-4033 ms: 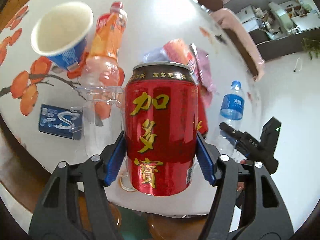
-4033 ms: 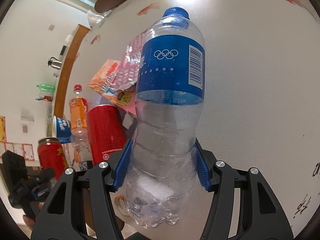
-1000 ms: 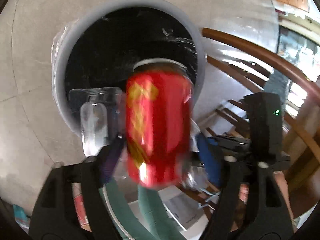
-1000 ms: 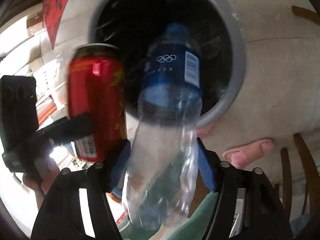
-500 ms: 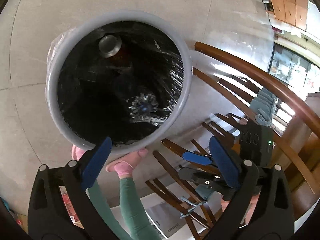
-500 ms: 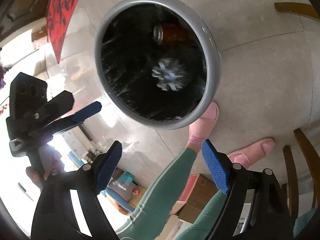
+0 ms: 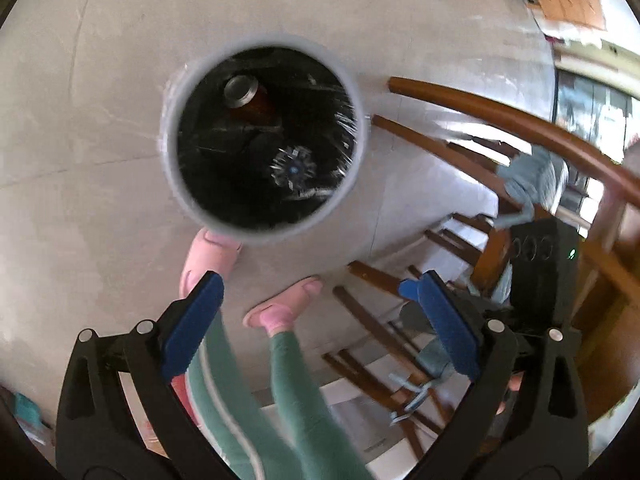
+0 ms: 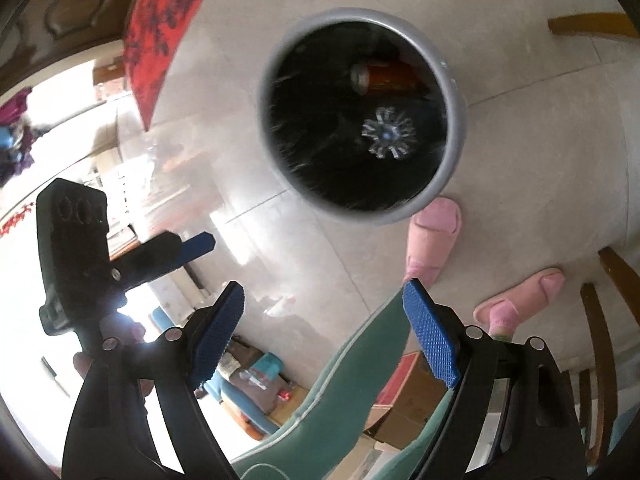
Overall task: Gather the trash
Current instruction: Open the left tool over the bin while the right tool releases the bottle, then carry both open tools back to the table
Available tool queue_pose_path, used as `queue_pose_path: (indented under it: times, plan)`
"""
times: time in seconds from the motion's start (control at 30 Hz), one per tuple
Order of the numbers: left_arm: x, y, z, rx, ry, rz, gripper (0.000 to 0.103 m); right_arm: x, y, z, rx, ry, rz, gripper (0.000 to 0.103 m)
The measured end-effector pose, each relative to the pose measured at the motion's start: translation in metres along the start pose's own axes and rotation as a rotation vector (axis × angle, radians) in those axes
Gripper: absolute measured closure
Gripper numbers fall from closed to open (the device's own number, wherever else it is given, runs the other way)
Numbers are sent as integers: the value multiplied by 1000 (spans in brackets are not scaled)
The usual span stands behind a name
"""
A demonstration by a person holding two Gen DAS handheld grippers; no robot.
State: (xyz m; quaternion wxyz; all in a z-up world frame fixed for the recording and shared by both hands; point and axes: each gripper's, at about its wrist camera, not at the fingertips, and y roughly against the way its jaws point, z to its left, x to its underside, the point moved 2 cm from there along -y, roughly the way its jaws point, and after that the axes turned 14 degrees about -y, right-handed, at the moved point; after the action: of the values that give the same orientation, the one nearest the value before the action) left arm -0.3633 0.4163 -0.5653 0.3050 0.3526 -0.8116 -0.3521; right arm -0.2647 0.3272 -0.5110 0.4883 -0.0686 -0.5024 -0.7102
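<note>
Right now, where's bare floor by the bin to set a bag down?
Bare tile lies on the far side of the bin and to its left in the left wrist view. The near side is crowded by the pink slippers at its rim, and the right by chairs. In the bin lie a can and a bottle.

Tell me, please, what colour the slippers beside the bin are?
The slippers are pink, clearest in the right wrist view, one touching the grey bin.
</note>
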Motion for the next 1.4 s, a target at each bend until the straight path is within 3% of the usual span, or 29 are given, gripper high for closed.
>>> queue_pose_path:
  times: [0.13,0.3,0.43,0.6,0.7,0.77,0.87,1.0,1.17,1.4]
  plan:
    - [22,59,-30,-73,-39,-31,8,56,46,35,-61,41,-76,22]
    - [28,157,-89,-158,-146,-119,8,140,139,81,-163,118,-217,21]
    - [20,228,-167,-270,-331,-200,8,199,224,102,-221,191,-367,21]
    - [12,277,-305,-267,-634,-288,8,273,337,81,-272,183,-636,21]
    - [23,266,-381,-269,-829,-278,8,309,387,39,-325,89,-781,21]
    - [34,249,-420,-266,-904,-234,8,328,406,9,-327,22,-847,21]
    - [69,213,-488,-166,-1057,-142,8,362,432,-43,-344,-80,-940,21]
    - [113,165,-560,-142,-1231,-62,8,405,451,-128,-352,-247,-1036,21]
    - [150,98,-623,-83,-1299,79,8,444,449,-228,-348,-460,-1075,21]
    - [194,24,-685,-116,-1406,181,8,493,451,-338,-388,-708,-1150,21]
